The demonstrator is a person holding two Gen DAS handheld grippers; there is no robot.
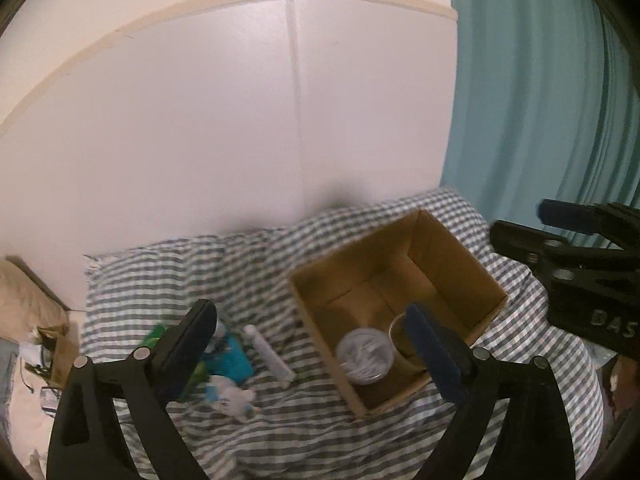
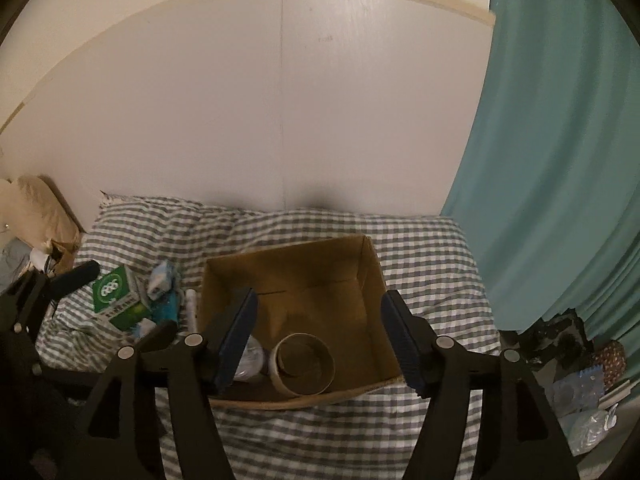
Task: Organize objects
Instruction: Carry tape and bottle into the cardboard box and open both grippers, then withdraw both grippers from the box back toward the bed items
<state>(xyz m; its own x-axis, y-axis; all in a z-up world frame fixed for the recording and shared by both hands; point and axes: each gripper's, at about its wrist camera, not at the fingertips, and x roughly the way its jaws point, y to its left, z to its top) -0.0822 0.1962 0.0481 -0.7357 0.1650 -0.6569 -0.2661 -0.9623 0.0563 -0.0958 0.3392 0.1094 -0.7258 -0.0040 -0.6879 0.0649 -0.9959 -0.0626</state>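
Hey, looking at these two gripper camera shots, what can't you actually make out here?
- Left wrist view: the small items left of the cardboard box are motion-blurred and partly covered by the left gripper finger.
- Left wrist view: the tape roll is half hidden behind the other finger.
- Right wrist view: the clear round container sits mostly behind a right gripper finger.
- Right wrist view: clutter at the right edge is dark and cut off.

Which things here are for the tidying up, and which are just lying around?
For the tidying:
- cardboard box, holding a tape roll and clear tub
- green box
- white tube
- blue packet
- both tongs, open

Just lying around:
- checked cloth
- teal curtain
- clutter at right
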